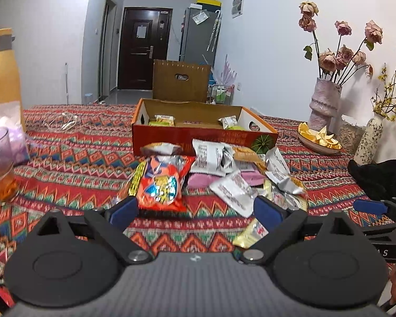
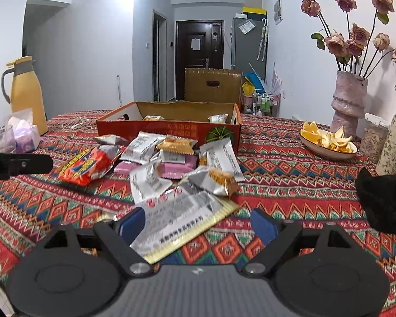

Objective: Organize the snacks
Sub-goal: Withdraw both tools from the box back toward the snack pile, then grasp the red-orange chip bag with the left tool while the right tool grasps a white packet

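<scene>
Left wrist view first: your red patterned tablecloth [image 1: 66, 158] spreads under everything, and loose cloth can ruck up if a finger drags low. Straight ahead of the left claw [image 1: 195, 208], beyond the heap, sits the orange cardboard box [image 1: 198, 134], top open, a couple of packets already inside. Its near wall is what a carried packet could clip if you come in low.

Between box and claw lies the snack pile [image 1: 224, 166], packets overlapping. Pull one and its neighbours may slide along with it. The red chip bag [image 1: 159, 185] sits just ahead of your left claw's left finger; jaws stand wide apart, holding nothing. It looks puffy and slick, so I'd expect a shallow pinch to slip.

Off to the left, a glass cup [image 1: 0, 163] stands near the edge, so a wide swing could knock it.

Right wrist view: your right claw [image 2: 198, 224] is spread wide too, empty, with the flat silver packet [image 2: 177, 219] lying between its fingers and over the left one. Flat foil hugs the cloth, so closing now may crease it or snag fabric. The bowl of orange peels [image 2: 327, 142] waits ahead to the right.
</scene>
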### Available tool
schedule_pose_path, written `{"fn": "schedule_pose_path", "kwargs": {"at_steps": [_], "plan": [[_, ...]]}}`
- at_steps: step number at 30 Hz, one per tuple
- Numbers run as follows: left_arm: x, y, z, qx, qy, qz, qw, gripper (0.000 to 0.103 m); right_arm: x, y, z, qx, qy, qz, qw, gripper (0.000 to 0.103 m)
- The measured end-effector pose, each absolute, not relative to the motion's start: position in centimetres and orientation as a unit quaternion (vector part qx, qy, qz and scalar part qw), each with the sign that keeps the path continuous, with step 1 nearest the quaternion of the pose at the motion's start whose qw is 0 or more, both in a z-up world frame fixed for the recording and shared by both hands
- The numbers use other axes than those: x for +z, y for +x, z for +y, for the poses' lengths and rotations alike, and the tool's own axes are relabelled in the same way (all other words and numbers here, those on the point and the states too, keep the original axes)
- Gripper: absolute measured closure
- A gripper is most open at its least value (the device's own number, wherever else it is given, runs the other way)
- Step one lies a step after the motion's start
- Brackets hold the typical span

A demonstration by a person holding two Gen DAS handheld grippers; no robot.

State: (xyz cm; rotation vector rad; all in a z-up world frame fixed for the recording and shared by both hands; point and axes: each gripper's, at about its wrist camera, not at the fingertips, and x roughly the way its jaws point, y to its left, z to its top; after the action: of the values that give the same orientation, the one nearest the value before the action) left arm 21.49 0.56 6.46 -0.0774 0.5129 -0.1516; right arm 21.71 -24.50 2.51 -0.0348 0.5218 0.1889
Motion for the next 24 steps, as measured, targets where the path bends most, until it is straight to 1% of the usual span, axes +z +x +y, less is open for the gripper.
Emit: {"fn": "schedule_pose_path", "kwargs": {"at_steps": [4, 12, 24], "plan": [[6.0, 20.2, 0.5, -0.086, -0.043, 0.262, 0.96, 0.007, 1.8, 20.5, -24.8, 0.095, -0.015, 0.263, 0.96, 0.013], [5.0, 19.8, -0.1, -0.083, -0.034, 0.274, 0.958, 0.007, 0.3, 19.7, -25.0, 0.098, -0.006, 0.28, 0.955, 0.013], [4.5, 21.3, 0.2, -0.077, -0.037, 0.284, 0.955, 0.007, 0.0, 21.1, -25.0, 0.099, 0.001, 0.285, 0.954, 0.013]]}}
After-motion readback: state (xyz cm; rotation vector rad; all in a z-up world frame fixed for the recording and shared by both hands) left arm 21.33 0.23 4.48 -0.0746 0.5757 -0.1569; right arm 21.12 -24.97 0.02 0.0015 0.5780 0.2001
